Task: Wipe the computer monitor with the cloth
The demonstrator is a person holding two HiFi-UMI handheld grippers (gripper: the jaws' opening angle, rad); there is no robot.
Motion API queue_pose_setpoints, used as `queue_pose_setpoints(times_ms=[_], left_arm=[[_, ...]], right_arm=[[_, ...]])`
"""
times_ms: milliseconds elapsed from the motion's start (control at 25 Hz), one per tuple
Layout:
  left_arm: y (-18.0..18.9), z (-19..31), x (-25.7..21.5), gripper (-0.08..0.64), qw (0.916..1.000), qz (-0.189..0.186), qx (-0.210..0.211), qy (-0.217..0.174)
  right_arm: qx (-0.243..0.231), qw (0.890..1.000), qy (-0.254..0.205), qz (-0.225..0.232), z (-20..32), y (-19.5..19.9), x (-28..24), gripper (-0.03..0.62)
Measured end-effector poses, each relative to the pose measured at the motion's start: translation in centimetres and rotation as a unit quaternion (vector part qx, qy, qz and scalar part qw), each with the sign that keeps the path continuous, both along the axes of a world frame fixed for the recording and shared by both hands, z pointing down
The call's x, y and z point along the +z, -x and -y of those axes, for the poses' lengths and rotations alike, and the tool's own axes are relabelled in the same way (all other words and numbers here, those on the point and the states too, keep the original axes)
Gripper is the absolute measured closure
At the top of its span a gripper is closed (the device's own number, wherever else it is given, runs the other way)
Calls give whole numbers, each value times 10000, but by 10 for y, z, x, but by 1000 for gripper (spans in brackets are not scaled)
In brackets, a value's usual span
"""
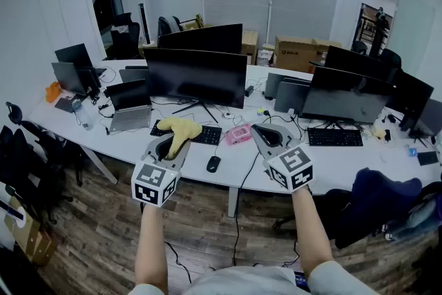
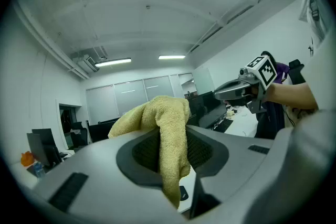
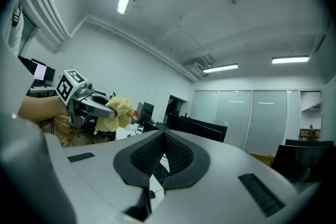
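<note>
Head view: my left gripper point(image 1: 166, 148) clamps the yellow cloth point(image 1: 181, 126); the monitor point(image 1: 195, 76) stands straight ahead of it over the worktop point(image 1: 231, 164), farther from my right gripper point(image 1: 268, 136), pinched together, empty.

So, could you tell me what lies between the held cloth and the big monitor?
In the head view, a black keyboard lies between cloth and monitor.

Lower centre of the head view: pale grey short sleeves point(image 1: 333, 278), forearms bare. Left hand-held gripper point(image 1: 173, 146) and right hand-held gripper point(image 1: 266, 135) are both smooth grey shells, each capped by a white cube point(image 1: 155, 183) of black square markers. Dark ribbed pads point(image 3: 184, 156) line the jaws.
</note>
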State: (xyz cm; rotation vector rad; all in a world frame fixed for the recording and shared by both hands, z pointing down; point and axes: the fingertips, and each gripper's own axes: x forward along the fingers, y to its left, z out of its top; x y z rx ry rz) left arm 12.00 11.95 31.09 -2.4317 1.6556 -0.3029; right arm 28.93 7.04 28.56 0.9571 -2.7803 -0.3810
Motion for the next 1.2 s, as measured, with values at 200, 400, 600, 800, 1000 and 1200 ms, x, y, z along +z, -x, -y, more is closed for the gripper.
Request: queue_pose_setpoints(times_ms=[200, 400, 600, 800, 1000, 1200], left_arm=[[14, -9, 5, 440, 10000, 13, -49, 64], [34, -19, 5, 440, 10000, 64, -68, 1], [66, -24, 9, 440, 9999, 101, -39, 23], [94, -40, 23, 439, 9999, 145, 11, 82], [110, -27, 29, 440, 9998, 115, 60, 132], [115, -3, 34, 439, 9997, 105, 134, 171]], right_arm=[[7, 10000, 65, -26, -6, 14, 3, 569], [118, 9996, 49, 253, -14, 19, 1, 569], [478, 9983, 99, 319, -14, 32, 10, 569], [762, 9959, 217, 436, -24, 44, 22, 569], [593, 9975, 283, 258, -19, 71, 29, 569], [575, 9978, 110, 304, -1, 87, 27, 569]])
